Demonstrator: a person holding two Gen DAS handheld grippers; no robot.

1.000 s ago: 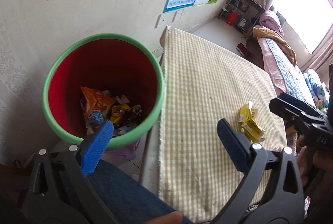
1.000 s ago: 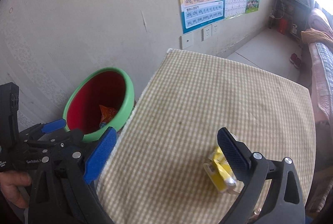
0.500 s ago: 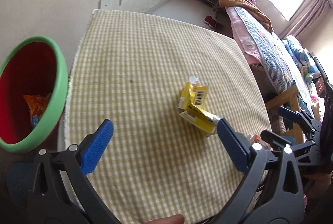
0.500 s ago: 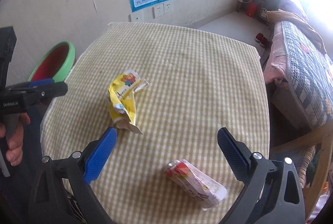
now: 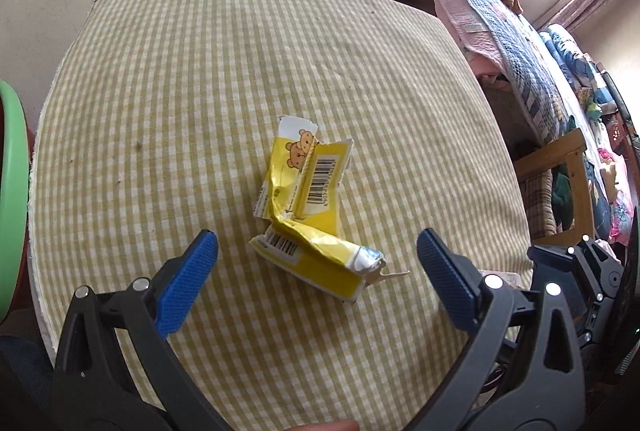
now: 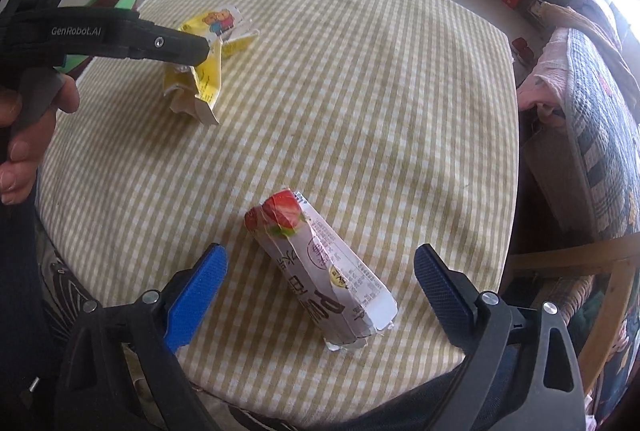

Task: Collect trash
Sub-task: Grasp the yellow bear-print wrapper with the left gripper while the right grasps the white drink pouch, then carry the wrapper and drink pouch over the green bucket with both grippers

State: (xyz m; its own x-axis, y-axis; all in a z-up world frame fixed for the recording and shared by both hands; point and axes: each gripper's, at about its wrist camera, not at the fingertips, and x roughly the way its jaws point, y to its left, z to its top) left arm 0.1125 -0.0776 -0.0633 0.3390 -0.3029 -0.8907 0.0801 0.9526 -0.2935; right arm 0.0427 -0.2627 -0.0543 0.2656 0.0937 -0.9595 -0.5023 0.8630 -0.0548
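Yellow wrapper [image 5: 306,203] lies crumpled mid-desk, bear print and barcode up. It sits between and just ahead of the left tongs [image 5: 318,263], not touched. A second ago the left view showed the bin full-on with the wrapper far off to the side; now the bin [image 5: 12,191] is only a green sliver at the left edge and the wrapper is centred. So the left tongs have swung from bin to wrapper and dropped toward it. Jaws spread wide, nothing in them.

Strawberry pack [image 6: 320,271] lies flat near the front desk edge, long axis slanted, between the right tongs [image 6: 320,279]. A second ago the right view had only the yellow wrapper; half a second ago the pack appeared low in frame; now it fills the gap between the pads. The right jaws have just been closing a little, with the pack between them, but pads still stand clear of it on both sides. Released, empty.

From the right view, the left tongs hover over the wrapper, the hand [image 6: 28,135] on the handle.

Desk [image 5: 200,71] with checked cloth carries just these two pieces in view.

Meaning: both tongs look lined up, one piece each. Likely next is lower and clamp, then carry to the bin at left. Neither piece collected yet. The wrapper is thin and creased and could slip.
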